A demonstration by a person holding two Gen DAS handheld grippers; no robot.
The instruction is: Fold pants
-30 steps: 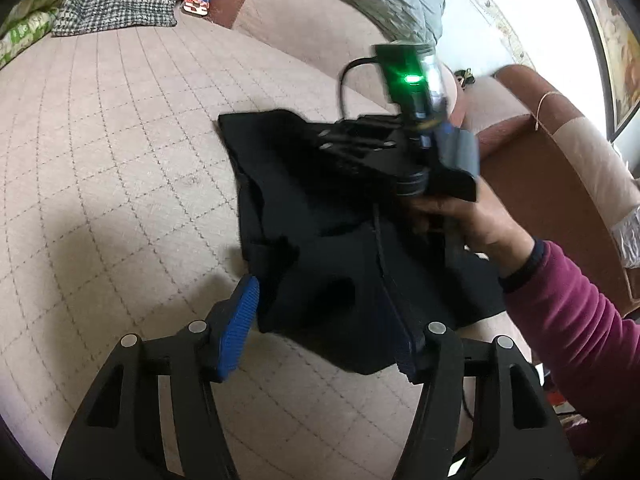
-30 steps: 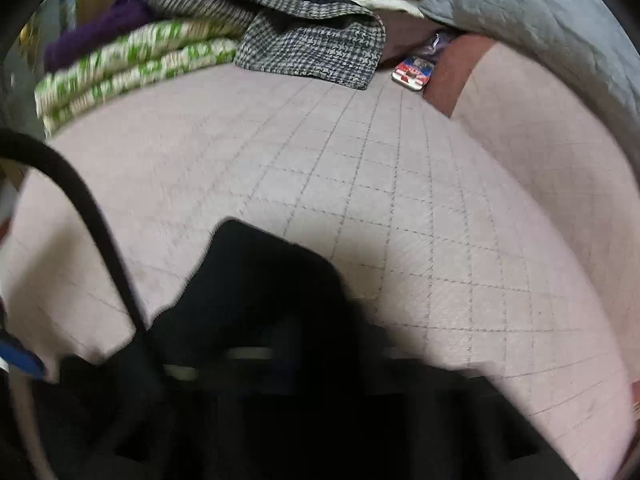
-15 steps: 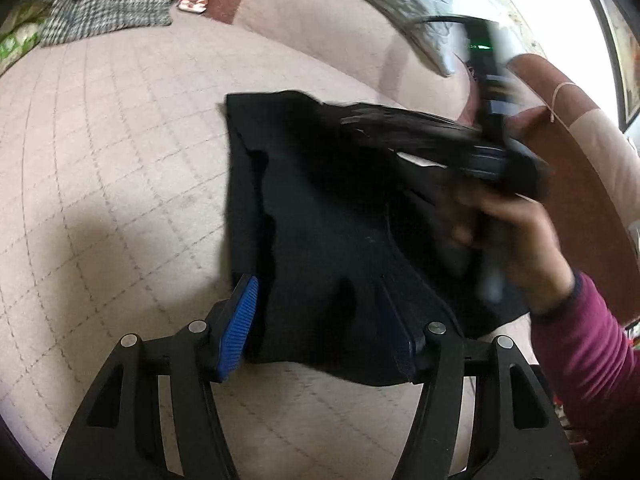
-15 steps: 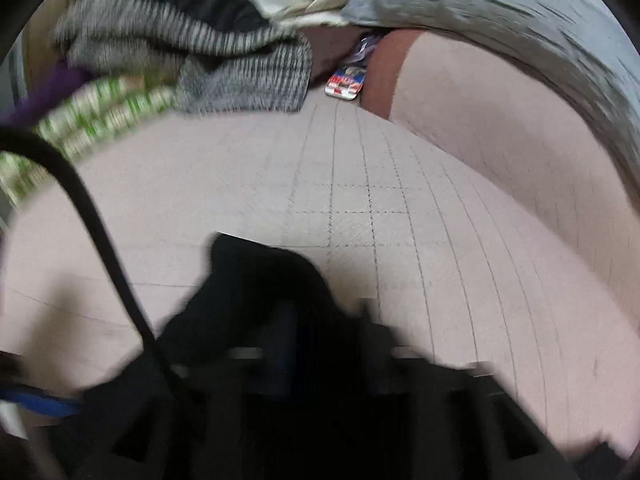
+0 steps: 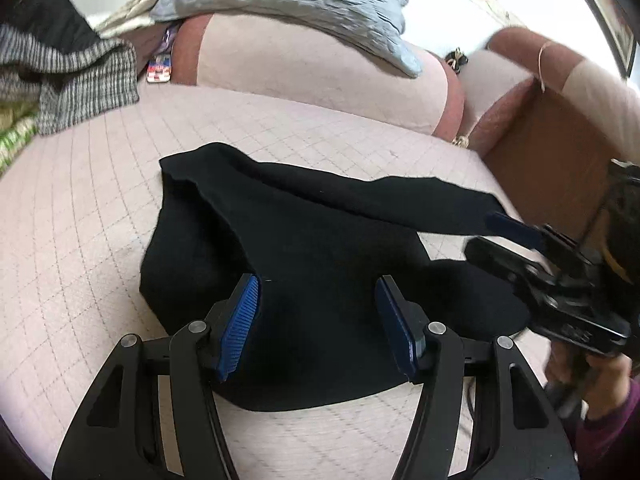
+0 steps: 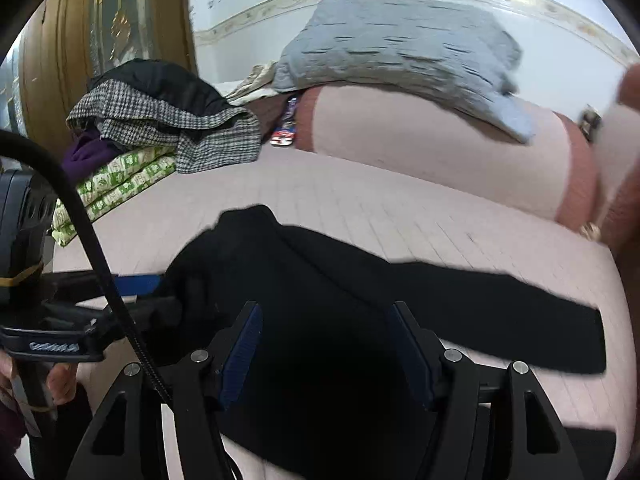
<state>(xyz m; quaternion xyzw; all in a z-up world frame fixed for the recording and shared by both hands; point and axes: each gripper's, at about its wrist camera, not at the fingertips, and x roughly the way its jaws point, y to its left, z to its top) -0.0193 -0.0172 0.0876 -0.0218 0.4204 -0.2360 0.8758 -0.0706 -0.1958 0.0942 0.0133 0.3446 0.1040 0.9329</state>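
Pants (image 5: 312, 264) are lying half-bundled on the quilted sofa seat (image 5: 80, 240), one leg trailing toward the armrest, so folding is looking barely begun. Left gripper (image 5: 316, 320) and right gripper (image 6: 324, 348) are gaping, seemingly grasping nothing.

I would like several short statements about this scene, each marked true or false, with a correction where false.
1. The black fabric pants lie on the pink quilted bed surface. True.
2. The left tool is shut on the pants. False: its blue pads stand apart, open.
3. A grey quilted pillow rests above the pink backrest. True.
4. The right tool holds a white towel. False: it is open over the pants and holds nothing.
5. A houndstooth cloth lies on the pile of folded textiles. True.
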